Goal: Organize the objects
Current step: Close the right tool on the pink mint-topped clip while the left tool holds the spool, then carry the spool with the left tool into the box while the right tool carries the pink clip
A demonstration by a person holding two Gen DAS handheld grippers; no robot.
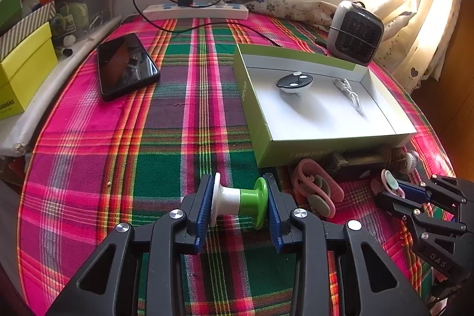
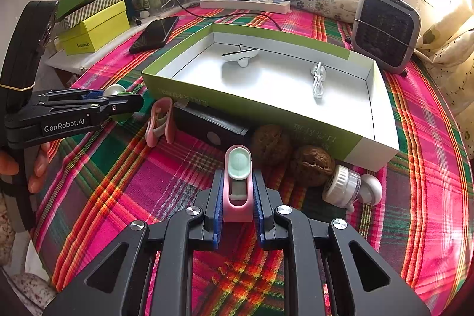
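My left gripper [image 1: 240, 202] is shut on a white and green spool-shaped piece [image 1: 240, 202], held sideways above the plaid cloth. My right gripper [image 2: 238, 191] is shut on a pink clip with a mint pad [image 2: 238, 176]; it also shows in the left wrist view [image 1: 391, 182]. An open green box [image 2: 189, 91] with a white inside holds a black and white oval gadget [image 1: 294, 81] and a coiled white cable [image 2: 318, 79]. A second pink clip [image 2: 161, 120] lies in front of the box.
Two brown walnuts [image 2: 312, 165], a black bar [image 2: 210, 123] and a white knob [image 2: 346, 187] lie by the box front. A phone [image 1: 126, 65], a power strip [image 1: 195, 9], a small heater [image 2: 385, 30] and yellow boxes [image 2: 94, 30] stand around.
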